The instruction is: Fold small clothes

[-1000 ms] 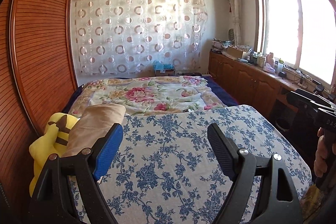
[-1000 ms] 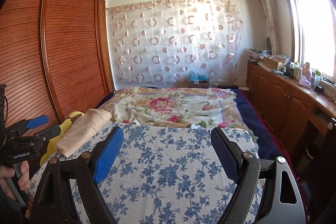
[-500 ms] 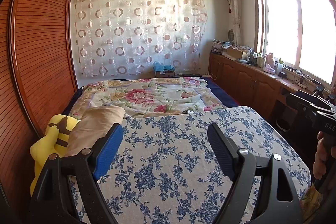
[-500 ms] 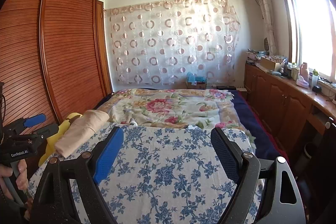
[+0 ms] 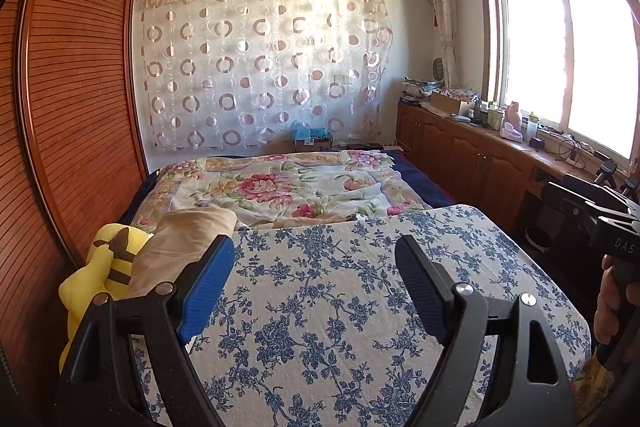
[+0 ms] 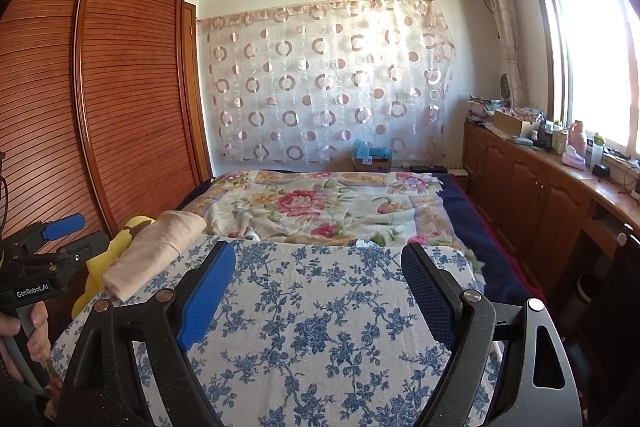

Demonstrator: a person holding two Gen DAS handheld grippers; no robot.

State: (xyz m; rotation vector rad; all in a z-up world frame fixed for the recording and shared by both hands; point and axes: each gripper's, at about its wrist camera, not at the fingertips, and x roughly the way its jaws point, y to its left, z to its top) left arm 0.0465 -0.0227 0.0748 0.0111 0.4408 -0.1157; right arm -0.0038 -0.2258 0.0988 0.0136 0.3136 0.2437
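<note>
Both grippers were idle over the blue-floral worktop [image 5: 340, 327], nothing held. The left gripper [image 5: 316, 279] had its fingers spread wide, only bare floral cloth between them. The right gripper [image 6: 320, 287] was the same: fingers spread, nothing between. In the right wrist view the left gripper showed at the left edge, held by a hand [image 6: 24, 339]; in the left wrist view the right gripper's body showed at the right edge with a hand [image 5: 612, 303] on its handle.

The only garment-like thing in view was a beige folded cloth [image 6: 154, 253], lying at the far-left corner of the worktop, partly resting on a yellow plush toy [image 5: 102, 267]. It looked already folded into a neat long bundle, so one item seemed done and set aside. No unfolded clothes were visible on the worktop. Either the task was at its end, or the next piece was out of frame; could not tell which. The flowered quilt [image 6: 320, 207] on the bed behind was bedding, probably not part of the job.

Relative to the fingers: the beige cloth lay beyond and to the left of the left gripper's blue finger [image 5: 206, 291], partly hidden behind it in the left wrist view, not between the fingers. From the right gripper it was well off to the left, apart from both fingers. No contact with either gripper.
</note>
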